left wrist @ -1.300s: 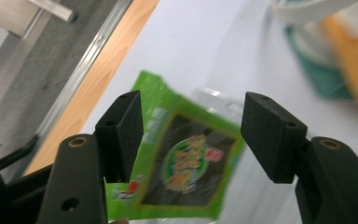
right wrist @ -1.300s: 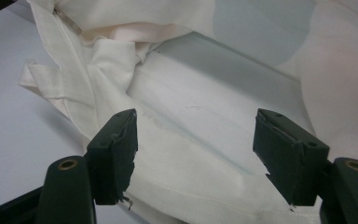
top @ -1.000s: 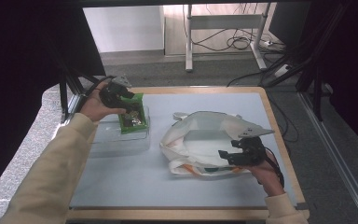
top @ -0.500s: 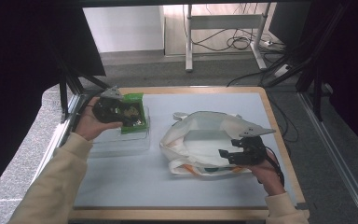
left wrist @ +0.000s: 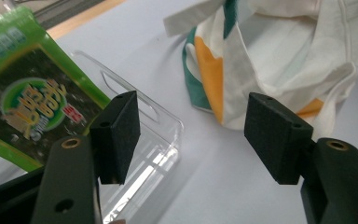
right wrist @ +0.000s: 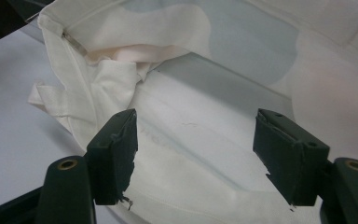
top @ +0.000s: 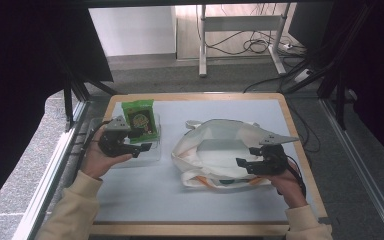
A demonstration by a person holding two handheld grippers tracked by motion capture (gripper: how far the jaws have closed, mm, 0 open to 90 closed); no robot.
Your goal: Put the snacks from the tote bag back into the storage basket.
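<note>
Left tool (top: 142,148) hovering open beside green snack packet (top: 140,120); right tool (top: 243,162) open over tote bag (top: 215,150). Advising: square pads on packet edge before closing.

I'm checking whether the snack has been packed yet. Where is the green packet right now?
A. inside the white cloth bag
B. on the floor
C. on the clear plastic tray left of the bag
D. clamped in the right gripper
C: the green packet lies on the clear tray, apart from the cloth bag.
</note>
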